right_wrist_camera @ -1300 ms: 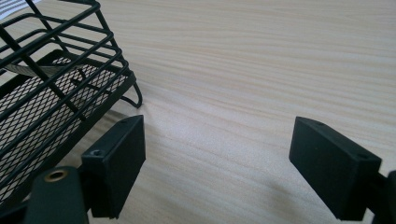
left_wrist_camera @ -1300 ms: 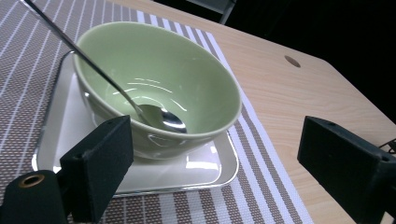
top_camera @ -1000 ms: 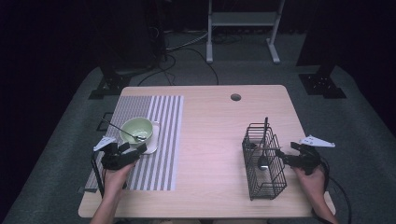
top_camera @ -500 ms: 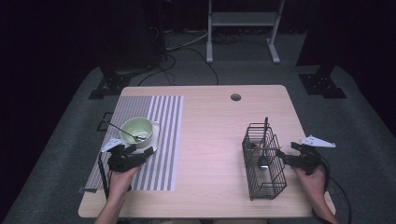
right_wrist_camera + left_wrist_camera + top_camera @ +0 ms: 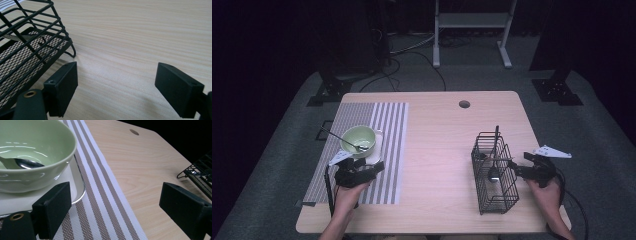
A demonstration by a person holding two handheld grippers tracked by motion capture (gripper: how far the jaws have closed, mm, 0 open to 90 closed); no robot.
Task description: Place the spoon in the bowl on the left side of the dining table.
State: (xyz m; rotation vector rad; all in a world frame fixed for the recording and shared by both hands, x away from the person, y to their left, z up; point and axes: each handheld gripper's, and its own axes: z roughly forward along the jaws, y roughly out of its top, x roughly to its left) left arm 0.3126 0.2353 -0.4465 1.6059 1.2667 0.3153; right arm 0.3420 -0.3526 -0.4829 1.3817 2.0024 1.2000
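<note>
Fingers apart, spoon [image 5: 343, 139] in bowl [image 5: 360, 138], utensils in basket [image 5: 495, 172]

Each hand holds a black gripper: the left gripper [image 5: 371, 168] and the right gripper [image 5: 515, 169] both carry a pale grey three-cornered plate on top and trail a thin black cable toward the near edge. Up close, the jaws are flat, matte black rectangular blocks with small screw holes, and a brass-coloured ring sits at the base of one. The forearms are bare, with no sleeves showing.
</note>
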